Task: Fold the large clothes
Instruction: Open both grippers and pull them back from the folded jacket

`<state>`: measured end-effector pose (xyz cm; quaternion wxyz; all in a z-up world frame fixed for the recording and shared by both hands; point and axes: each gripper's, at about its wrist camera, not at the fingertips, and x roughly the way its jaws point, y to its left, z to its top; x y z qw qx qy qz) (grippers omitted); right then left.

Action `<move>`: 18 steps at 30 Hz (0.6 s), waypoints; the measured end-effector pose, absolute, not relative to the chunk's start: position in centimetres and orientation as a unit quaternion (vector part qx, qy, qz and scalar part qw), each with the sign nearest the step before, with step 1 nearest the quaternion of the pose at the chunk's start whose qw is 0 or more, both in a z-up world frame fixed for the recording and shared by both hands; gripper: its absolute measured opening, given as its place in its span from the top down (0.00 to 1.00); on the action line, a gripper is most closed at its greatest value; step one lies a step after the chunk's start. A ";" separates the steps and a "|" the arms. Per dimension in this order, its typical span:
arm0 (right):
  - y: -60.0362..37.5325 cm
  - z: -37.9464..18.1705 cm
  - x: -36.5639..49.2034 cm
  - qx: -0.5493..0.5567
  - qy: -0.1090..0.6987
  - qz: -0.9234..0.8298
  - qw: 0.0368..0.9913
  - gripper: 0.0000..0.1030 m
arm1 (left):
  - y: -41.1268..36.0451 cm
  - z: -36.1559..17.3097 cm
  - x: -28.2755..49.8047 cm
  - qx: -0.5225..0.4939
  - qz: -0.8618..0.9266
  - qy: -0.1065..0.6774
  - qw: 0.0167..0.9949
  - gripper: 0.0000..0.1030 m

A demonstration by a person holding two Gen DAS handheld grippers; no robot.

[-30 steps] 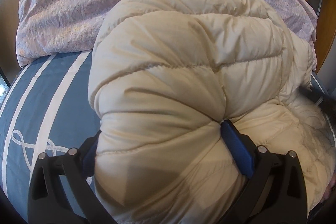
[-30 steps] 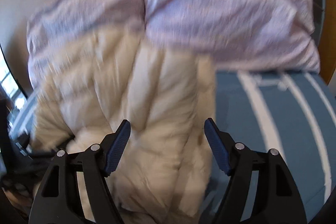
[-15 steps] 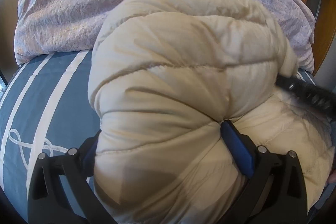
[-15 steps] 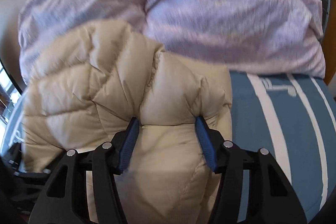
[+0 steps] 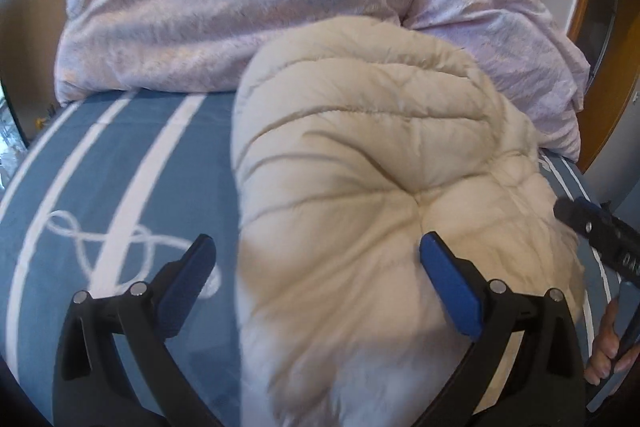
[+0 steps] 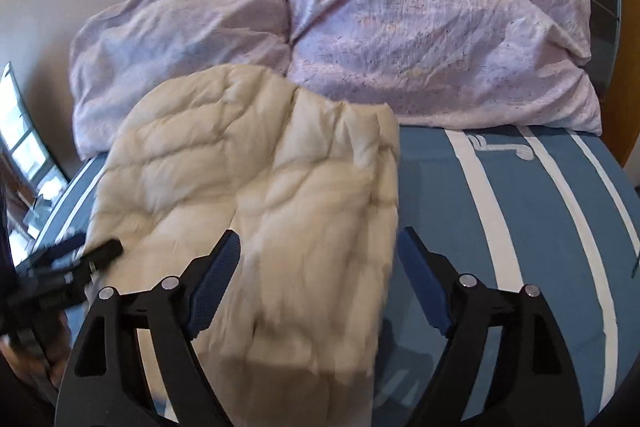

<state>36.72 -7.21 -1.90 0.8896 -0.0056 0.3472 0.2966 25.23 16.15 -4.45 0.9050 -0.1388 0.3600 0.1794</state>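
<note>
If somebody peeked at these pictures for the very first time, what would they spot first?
Probably the big puffy cream jacket, lying in a heap in the middle of the blue bed cover with white stripes. Behind it, at the head of the bed, sits a crumpled lilac duvet. Near the camera, the left gripper and the right gripper both stand open around the jacket's near end.

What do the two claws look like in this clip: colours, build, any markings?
Both match: the left claw and right claw have black plastic frames with cut-out arms, silver rivets at the pivots and flat blue textured pads. White lettering on each body is unreadable. No sleeves or cables show.
</note>
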 end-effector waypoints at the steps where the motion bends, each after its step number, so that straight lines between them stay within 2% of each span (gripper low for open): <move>1: -7.3 -2.2 36.3 -0.011 0.352 0.295 0.888 0.22 | 15.9 -4.2 24.8 -0.136 0.180 0.360 0.905 0.02; 4: -6.6 -3.6 36.3 -0.046 0.371 0.271 0.887 0.22 | 15.2 -3.9 23.4 -0.127 0.184 0.363 0.904 0.02; 8: -7.3 -3.2 35.7 -0.029 0.374 0.264 0.889 0.22 | 14.4 -4.0 21.6 -0.133 0.186 0.371 0.900 0.02; 10: -7.9 -2.5 34.5 -0.024 0.368 0.267 0.890 0.17 | 14.0 -4.1 20.6 -0.130 0.187 0.375 0.898 0.02; 12: -8.5 -2.1 33.0 -0.023 0.363 0.268 0.892 0.03 | 13.3 -4.3 19.3 -0.128 0.190 0.380 0.896 0.02; 18: -10.3 -2.6 28.7 -0.025 0.374 0.279 0.884 0.01 | 10.9 -5.1 15.7 -0.130 0.188 0.388 0.893 0.02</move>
